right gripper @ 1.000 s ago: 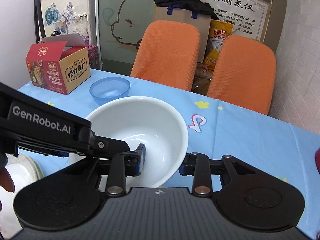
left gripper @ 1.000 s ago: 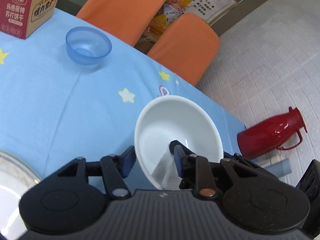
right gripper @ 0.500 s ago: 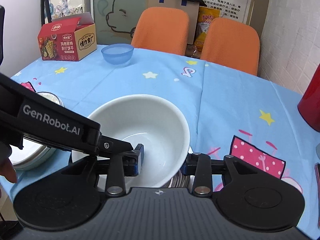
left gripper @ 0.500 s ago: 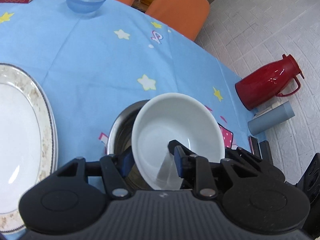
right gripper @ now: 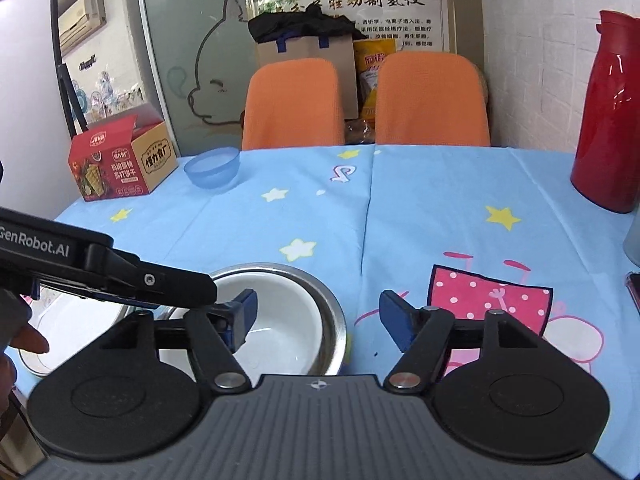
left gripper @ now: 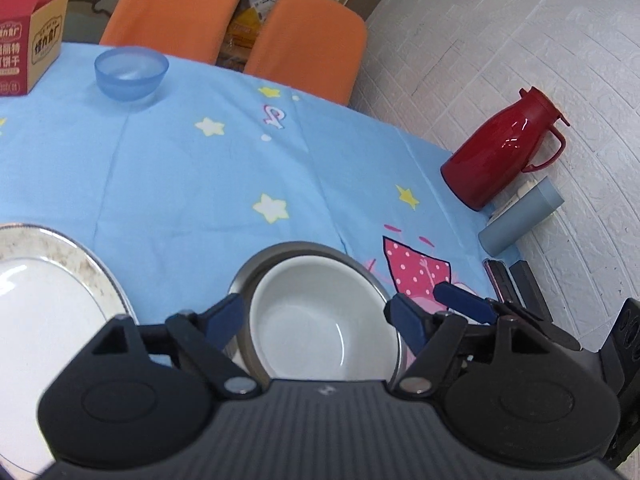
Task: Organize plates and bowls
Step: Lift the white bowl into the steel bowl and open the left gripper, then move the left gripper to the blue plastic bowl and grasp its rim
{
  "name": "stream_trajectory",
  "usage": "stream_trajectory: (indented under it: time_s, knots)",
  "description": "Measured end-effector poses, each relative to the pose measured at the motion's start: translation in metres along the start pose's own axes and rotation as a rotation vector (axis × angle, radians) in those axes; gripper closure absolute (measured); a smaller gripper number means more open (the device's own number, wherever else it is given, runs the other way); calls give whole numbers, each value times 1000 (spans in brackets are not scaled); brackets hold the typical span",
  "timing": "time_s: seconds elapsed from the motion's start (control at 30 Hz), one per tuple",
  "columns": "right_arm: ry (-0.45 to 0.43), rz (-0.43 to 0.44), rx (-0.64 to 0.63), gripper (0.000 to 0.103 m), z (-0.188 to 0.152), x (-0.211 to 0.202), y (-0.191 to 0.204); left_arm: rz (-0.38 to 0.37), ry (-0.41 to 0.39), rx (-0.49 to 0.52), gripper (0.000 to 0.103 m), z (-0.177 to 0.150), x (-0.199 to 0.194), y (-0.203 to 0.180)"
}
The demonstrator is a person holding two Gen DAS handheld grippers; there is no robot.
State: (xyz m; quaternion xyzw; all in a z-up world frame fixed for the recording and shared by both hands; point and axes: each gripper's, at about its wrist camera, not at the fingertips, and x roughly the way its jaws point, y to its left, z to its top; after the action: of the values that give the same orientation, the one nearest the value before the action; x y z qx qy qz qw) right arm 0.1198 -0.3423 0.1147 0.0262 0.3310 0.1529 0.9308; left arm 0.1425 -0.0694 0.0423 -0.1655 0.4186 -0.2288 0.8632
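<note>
Left gripper (left gripper: 318, 318): my jaws spread wide, holding nothing; blue pads sit either side of the white bowl, clear of its rim.
Right gripper (right gripper: 318, 316): my jaws also parted, empty; left pad hangs over the steel bowl's rim, right pad over bare cloth.
White bowl (left gripper: 320, 320): upright, nested inside the steel bowl (left gripper: 256, 272); steel rim shows as a ring all around it. Same pair in the right wrist view, white bowl (right gripper: 276, 320) within the steel bowl (right gripper: 320, 296).
Plate (left gripper: 48, 280): large, white centre, mottled brownish border with a dark edge line; lies flat just to the left of the nested bowls, not touching them as far as I can see.
Blue bowl (left gripper: 131, 74): translucent, upright, alone at the far side of the table, well apart from the stack; near the biscuit box (right gripper: 120, 164).
Tablecloth (left gripper: 200, 176): light blue, stars and a pink cartoon print.
Red thermos (left gripper: 500, 160): stands at the right edge by the white brick wall; a grey-blue flask (left gripper: 520, 216) just beside it, nearer me.
Dark flat devices (left gripper: 516, 284): at the table's right edge beyond my right pad; cannot tell what they are.
Orange chairs (right gripper: 292, 104): two, tucked in at the far side.
Left unit's arm (right gripper: 100, 276): black, crosses the right wrist view over the bowls' left side.
</note>
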Motion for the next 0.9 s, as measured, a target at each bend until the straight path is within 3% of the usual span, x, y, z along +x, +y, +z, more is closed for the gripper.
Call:
stream_trajectory:
  time_s: [0.33, 0.9]
  knots:
    - [49, 50, -22, 0, 6, 17, 8, 109, -79, 89, 26, 15, -19, 14]
    - [112, 124, -88, 0, 69, 99, 40, 171, -85, -19, 25, 72, -6, 98]
